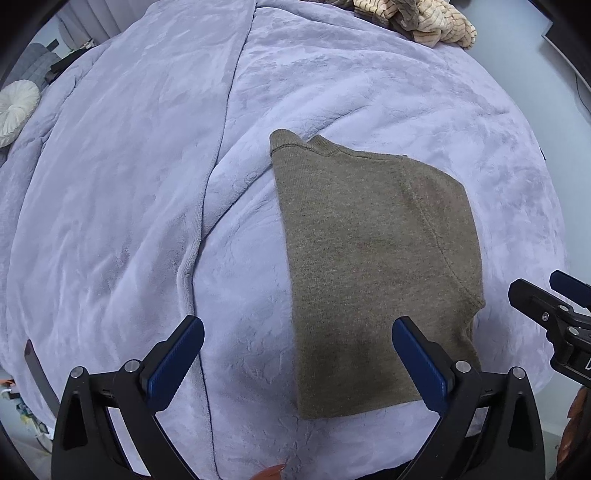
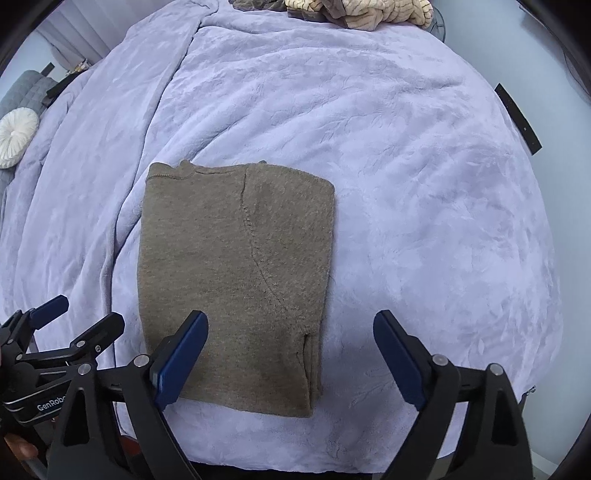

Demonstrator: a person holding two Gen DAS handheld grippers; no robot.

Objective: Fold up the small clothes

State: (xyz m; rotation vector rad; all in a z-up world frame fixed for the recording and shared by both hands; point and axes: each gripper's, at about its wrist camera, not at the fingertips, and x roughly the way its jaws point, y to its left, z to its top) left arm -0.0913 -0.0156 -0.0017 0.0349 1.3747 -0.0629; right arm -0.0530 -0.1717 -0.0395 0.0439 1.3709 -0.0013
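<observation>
A brown knitted garment (image 2: 232, 284) is lying folded into a neat rectangle on the lilac blanket (image 2: 406, 184) that is covering the bed. The right gripper (image 2: 290, 363) is pointing down over the near part of the garment with its blue fingers (image 2: 181, 363) standing wide apart; the left finger is hanging above the garment's near left corner, the other is beside the garment over the blanket. Nothing is being held between them. The left gripper (image 2: 55, 325) is showing to the left of the garment. Far behind the garment, a striped beige cloth (image 2: 369, 11) is lying in a heap. A white round cushion (image 2: 16, 136) is resting far to the garment's left.
</observation>
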